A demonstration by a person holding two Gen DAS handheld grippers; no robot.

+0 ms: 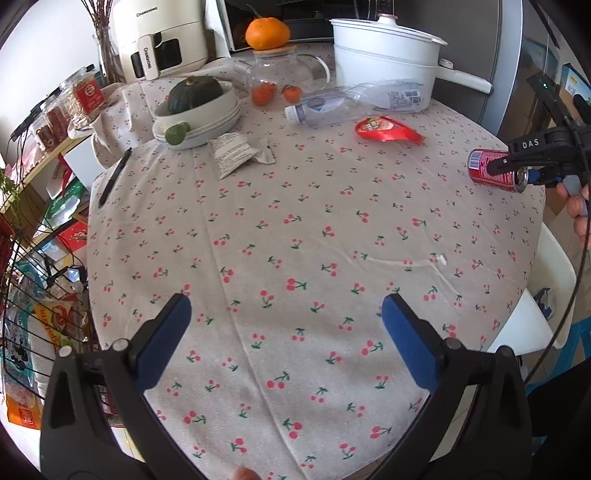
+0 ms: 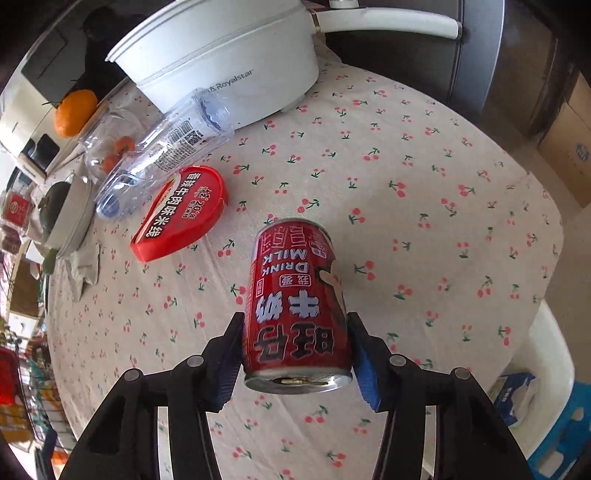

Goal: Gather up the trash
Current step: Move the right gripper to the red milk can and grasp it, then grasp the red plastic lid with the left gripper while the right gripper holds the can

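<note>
My right gripper (image 2: 295, 347) is shut on a red milk-drink can (image 2: 295, 314), held on its side above the cherry-print tablecloth (image 2: 424, 229); the can also shows at the table's right edge in the left wrist view (image 1: 493, 170). My left gripper (image 1: 286, 325) is open and empty over the near part of the table. A crushed clear plastic bottle (image 1: 354, 103), a red food-package lid (image 1: 388, 131) and a crumpled grey paper packet (image 1: 236, 151) lie on the far half of the table. The bottle (image 2: 162, 155) and the lid (image 2: 181, 214) also show in the right wrist view.
A white electric pot (image 1: 384, 55), a glass teapot (image 1: 280, 72) with an orange (image 1: 267, 33) on top, stacked bowls with a green squash (image 1: 195, 94), an air fryer (image 1: 159, 37) and a black pen (image 1: 114, 177) are at the back and left. A wire rack (image 1: 33, 302) stands left.
</note>
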